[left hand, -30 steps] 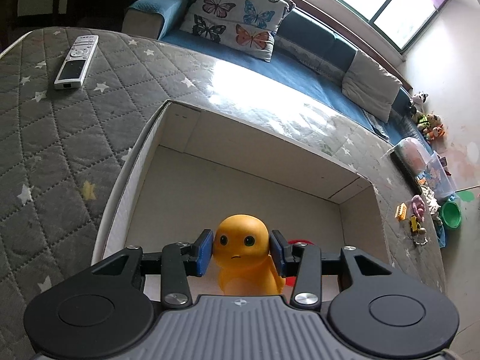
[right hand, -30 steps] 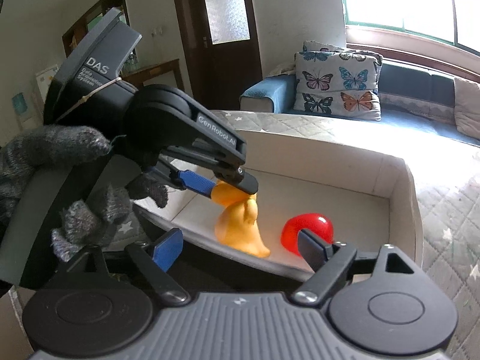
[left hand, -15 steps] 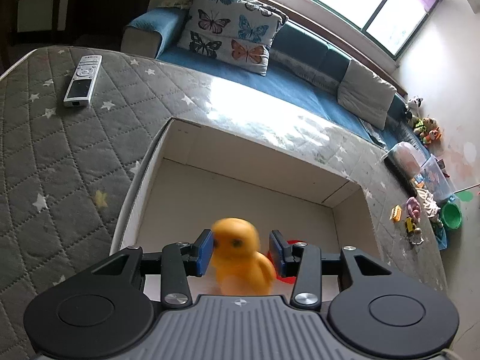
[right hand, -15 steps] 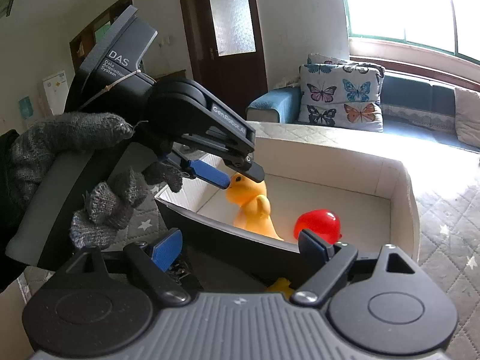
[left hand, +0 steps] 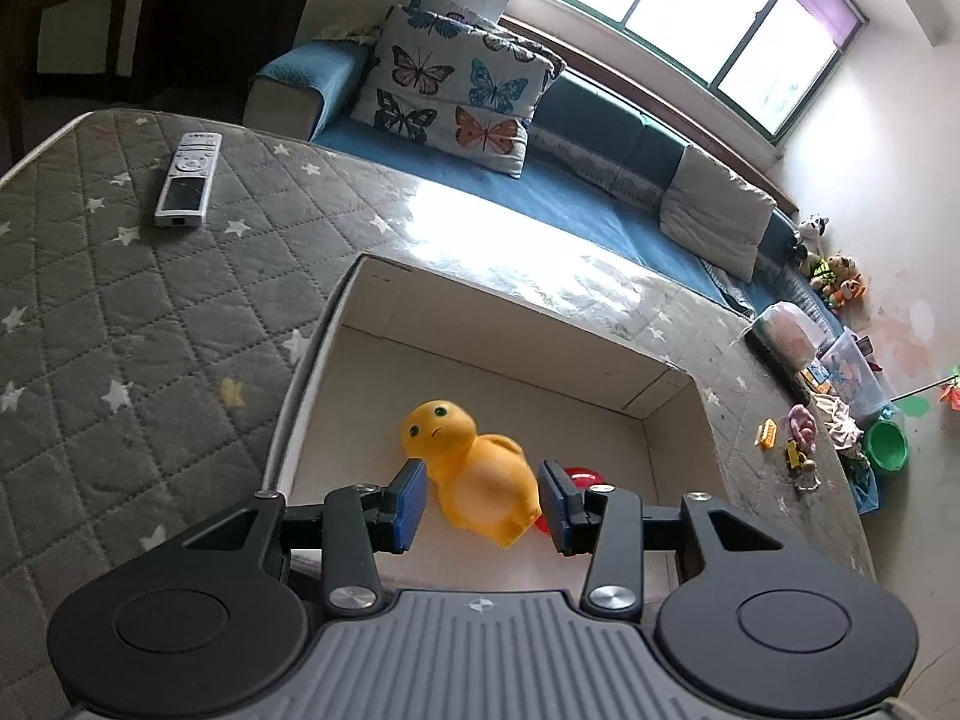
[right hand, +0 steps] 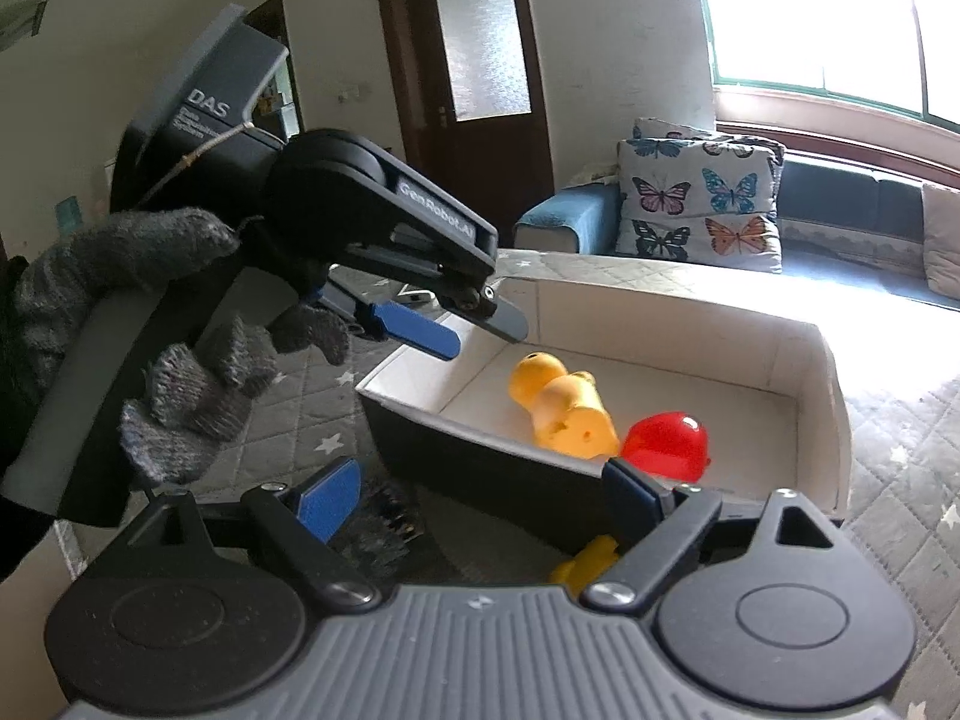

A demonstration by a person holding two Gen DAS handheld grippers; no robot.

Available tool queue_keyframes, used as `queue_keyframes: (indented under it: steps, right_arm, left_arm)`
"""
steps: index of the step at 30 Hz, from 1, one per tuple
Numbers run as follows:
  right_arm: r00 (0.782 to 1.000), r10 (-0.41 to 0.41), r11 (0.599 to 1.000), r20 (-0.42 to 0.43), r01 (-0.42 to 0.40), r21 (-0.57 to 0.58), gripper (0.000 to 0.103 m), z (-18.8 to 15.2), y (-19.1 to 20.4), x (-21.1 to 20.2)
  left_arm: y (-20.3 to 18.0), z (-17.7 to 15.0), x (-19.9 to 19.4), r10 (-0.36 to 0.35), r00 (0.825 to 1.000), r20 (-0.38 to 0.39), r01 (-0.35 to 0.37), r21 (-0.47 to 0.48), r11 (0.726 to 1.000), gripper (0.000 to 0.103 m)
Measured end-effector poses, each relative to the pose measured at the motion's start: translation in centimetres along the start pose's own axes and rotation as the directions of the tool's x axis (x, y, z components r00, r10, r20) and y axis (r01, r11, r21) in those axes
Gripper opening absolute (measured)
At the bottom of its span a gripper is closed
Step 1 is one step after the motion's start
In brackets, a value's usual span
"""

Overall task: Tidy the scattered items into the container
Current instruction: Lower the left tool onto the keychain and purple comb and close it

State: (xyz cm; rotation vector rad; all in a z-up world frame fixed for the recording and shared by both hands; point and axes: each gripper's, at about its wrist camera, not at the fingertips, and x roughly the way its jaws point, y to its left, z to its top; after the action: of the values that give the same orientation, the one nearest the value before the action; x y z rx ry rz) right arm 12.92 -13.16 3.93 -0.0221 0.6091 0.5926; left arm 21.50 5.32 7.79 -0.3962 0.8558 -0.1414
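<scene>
An orange duck toy lies on its side inside the white-lined box, also shown in the right wrist view. A red toy lies beside it in the box. My left gripper is open and empty above the duck; it also shows from the side in the right wrist view. My right gripper is open and empty in front of the box's near wall. A small yellow item and a dark bristly item lie on the quilt below it.
A white remote lies on the grey star-patterned quilt at the far left. A blue sofa with butterfly cushions stands behind. Small toys and a green bowl lie at the right.
My left gripper opened and let go of the orange duck, which fell onto its side in the box. The left gripper rose and pulled back. The right gripper stayed open.
</scene>
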Motion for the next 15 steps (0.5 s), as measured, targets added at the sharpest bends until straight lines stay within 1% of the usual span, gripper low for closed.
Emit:
queue_keyframes:
  steps: [7,12,15]
  right_arm:
    - [0.999,0.039,0.999,-0.027,-0.040,-0.030,0.090,-1.6,1.7,0.0]
    - [0.997,0.067,0.995,-0.042,-0.069,-0.065,0.090,-2.5,3.2,0.0]
    - [0.995,0.081,0.993,-0.054,-0.085,-0.081,0.090,-2.8,3.9,0.3]
  left_arm:
    - [1.4,-2.1,-2.1,0.020,1.000,0.010,-0.020,-0.013,1.000,0.044]
    - [2.3,-4.0,-3.5,0.056,0.998,0.025,-0.056,-0.009,0.998,0.044]
    - [3.2,-5.1,-4.3,0.070,0.997,0.033,-0.070,-0.029,0.997,0.044]
